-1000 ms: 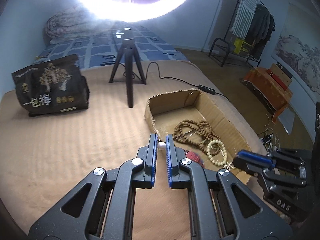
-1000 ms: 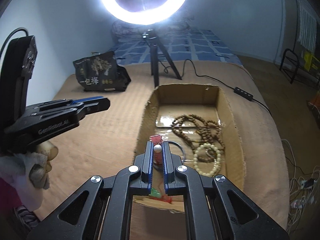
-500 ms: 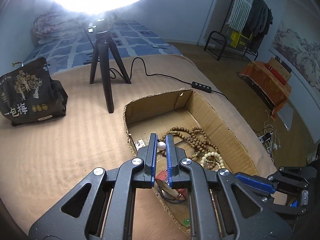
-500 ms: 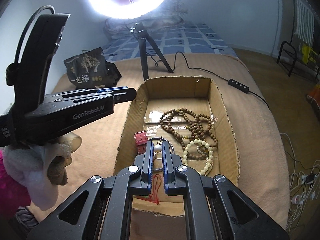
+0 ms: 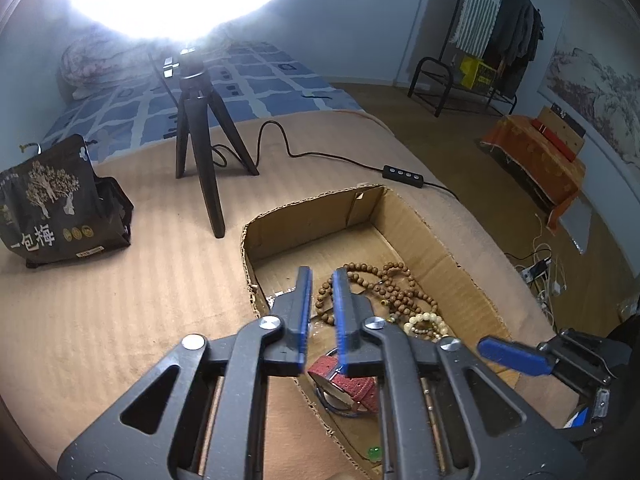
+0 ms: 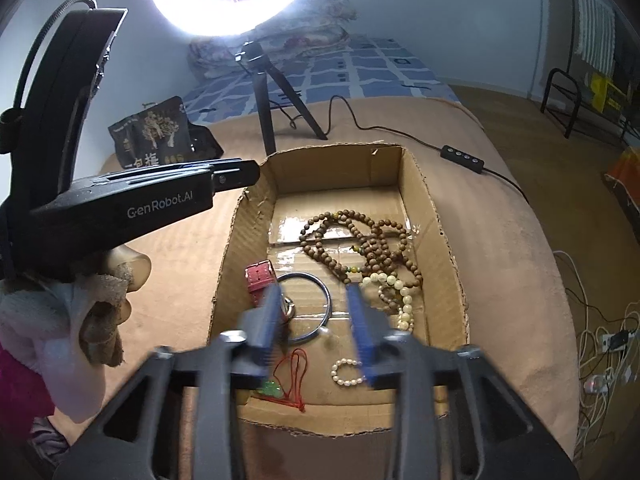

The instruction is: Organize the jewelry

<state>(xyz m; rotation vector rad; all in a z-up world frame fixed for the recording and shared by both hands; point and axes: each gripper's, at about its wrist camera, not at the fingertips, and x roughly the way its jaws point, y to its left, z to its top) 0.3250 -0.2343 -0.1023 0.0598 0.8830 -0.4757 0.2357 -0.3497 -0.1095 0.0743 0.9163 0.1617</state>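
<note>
An open cardboard box (image 6: 444, 240) lies on the tan bed, also in the left wrist view (image 5: 436, 240). It holds brown wooden beads (image 6: 360, 240), a cream bead bracelet (image 6: 400, 292), a metal bangle (image 6: 316, 308), a red watch strap (image 6: 260, 276), a small pearl bracelet (image 6: 346, 372) and a red cord with a green charm (image 6: 296, 376). My right gripper (image 6: 316, 336) is open and empty over the box's near end. My left gripper (image 5: 320, 312) is slightly open and empty over the box's left side. The left gripper body (image 6: 132, 204) shows in the right wrist view.
A ring light on a black tripod (image 5: 200, 152) stands behind the box, its cable and switch (image 5: 402, 171) running right. A dark snack bag (image 5: 52, 208) sits at the left. A clothes rack (image 5: 480, 44) and floor cables (image 6: 600, 340) lie off the bed.
Both grippers held a small pearl between the fingers; now both have opened and the pearls are gone from the fingers. A pearl bracelet now lies on the box floor. The left gripper moved over the box.
</note>
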